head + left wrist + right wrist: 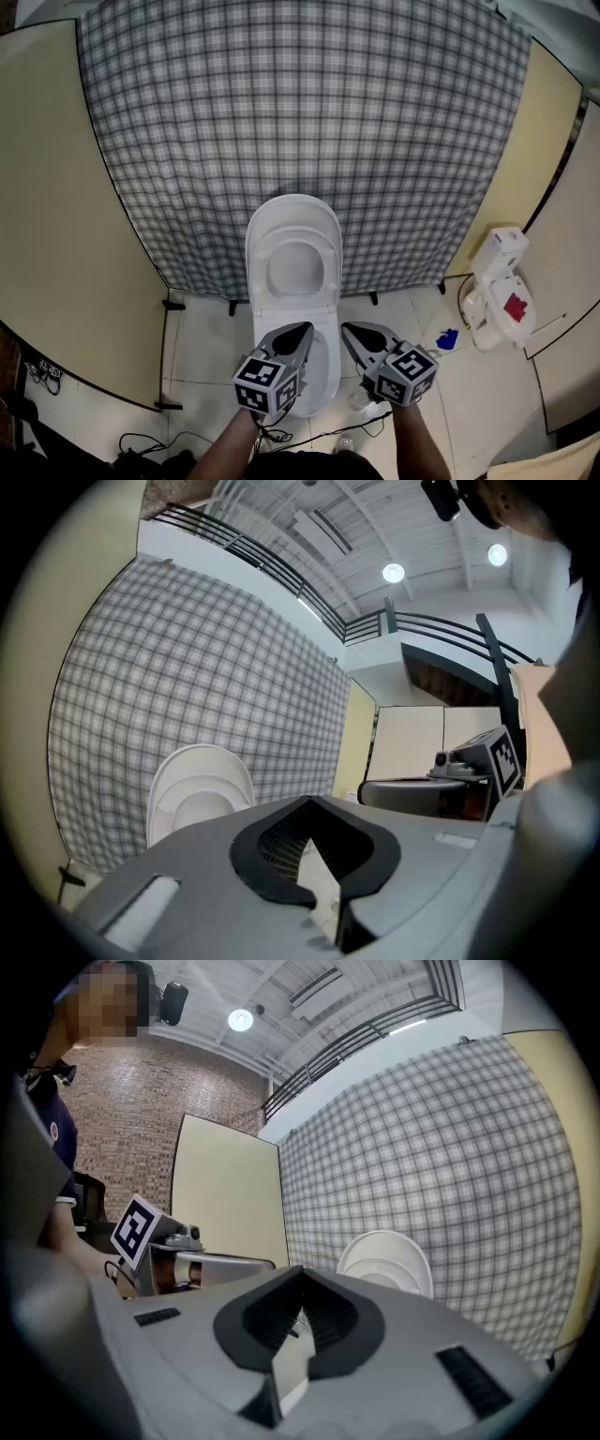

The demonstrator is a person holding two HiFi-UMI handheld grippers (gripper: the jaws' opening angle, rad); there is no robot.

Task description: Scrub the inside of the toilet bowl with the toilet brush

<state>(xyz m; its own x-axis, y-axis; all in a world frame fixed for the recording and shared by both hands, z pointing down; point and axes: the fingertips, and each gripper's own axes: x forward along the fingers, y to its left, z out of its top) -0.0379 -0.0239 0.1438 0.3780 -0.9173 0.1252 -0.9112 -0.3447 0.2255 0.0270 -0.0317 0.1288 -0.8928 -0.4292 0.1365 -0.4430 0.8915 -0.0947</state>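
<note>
1. The white ceramic toilet (292,220) stands with lid and seat raised against the grey checked cloth (300,112) behind it, probably so the bowl lies open for scrubbing.
2. The left gripper (302,330) and the right gripper (351,330) hover just above the toilet's front rim, both clenched on nothing.
3. The toilet brush is in neither gripper, and I cannot pick it out for certain. It may belong to the white plastic item with a red patch (502,300), well right of the toilet.
4. A small blue object (447,339) lies between that item and the toilet, and black cables (150,441) trail on the floor to the toilet's left. Nothing seems to block the bowl.
</note>
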